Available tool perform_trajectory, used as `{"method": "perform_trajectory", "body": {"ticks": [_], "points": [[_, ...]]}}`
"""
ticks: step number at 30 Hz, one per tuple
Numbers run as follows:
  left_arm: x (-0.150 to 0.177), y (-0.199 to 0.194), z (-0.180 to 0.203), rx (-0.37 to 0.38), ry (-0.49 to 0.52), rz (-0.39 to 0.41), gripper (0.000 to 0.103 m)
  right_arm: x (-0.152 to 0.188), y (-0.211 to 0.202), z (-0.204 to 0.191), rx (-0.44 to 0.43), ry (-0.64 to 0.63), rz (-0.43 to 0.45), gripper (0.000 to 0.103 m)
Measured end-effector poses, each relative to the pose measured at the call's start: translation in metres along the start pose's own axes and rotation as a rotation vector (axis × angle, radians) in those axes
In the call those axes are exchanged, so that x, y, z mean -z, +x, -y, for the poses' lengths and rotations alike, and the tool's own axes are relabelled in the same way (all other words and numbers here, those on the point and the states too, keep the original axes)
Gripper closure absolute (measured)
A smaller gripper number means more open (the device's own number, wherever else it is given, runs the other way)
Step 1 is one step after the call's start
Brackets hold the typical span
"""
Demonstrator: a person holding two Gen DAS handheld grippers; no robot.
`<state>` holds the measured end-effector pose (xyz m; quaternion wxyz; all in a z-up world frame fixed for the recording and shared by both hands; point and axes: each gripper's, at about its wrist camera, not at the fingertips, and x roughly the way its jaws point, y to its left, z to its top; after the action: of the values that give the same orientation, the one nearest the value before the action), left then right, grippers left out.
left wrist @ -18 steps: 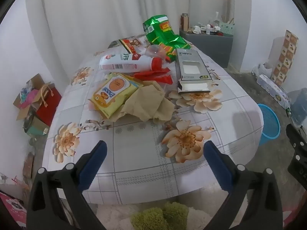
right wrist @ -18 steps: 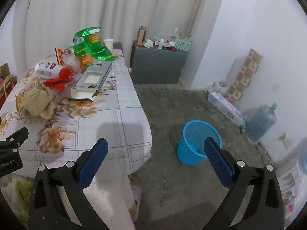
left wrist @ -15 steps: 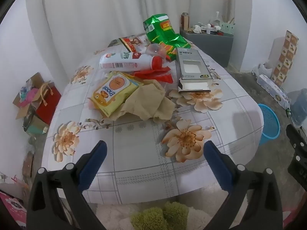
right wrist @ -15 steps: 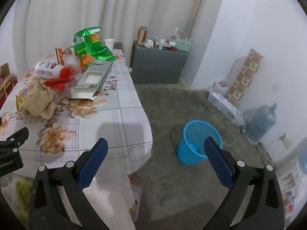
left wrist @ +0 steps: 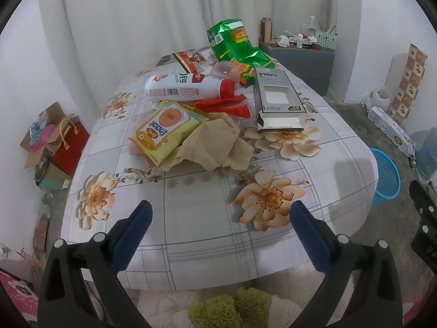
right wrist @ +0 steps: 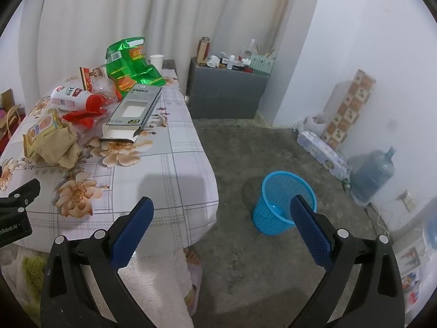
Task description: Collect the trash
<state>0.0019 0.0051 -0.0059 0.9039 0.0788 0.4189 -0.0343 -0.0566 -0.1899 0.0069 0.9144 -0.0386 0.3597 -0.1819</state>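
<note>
My 2 tongs, left tongs (left wrist: 218, 224) and right tongs (right wrist: 221, 218), are spread, empty. I should pinch the brown paper (left wrist: 215, 145) at a raised fold, then carry it to the bin (right wrist: 284, 202).

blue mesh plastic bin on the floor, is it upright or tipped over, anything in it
Upright: the blue mesh plastic bin stands on its base on the concrete floor, mouth up. The visible inside looks empty; the right gripper's finger hides part of it.
</note>
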Motion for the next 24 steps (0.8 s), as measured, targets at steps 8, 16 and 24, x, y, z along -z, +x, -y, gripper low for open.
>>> {"method": "perform_trajectory", "body": {"ticks": [8, 16, 24], "points": [[0.0000, -0.0009, -0.0023, -0.003, -0.003, -0.004, 0.004, 0.0001, -0.0002, 0.0006, 0.000, 0.000, -0.002, 0.008], [0.0002, -0.0006, -0.0023, -0.003, -0.003, -0.004, 0.004, 0.0002, -0.0003, 0.0014, -0.001, 0.002, -0.002, 0.008], [0.0008, -0.0003, -0.0035, -0.002, -0.002, -0.005, 0.004, 0.0004, -0.0006, 0.0019, -0.004, 0.002, -0.003, 0.008]]}}
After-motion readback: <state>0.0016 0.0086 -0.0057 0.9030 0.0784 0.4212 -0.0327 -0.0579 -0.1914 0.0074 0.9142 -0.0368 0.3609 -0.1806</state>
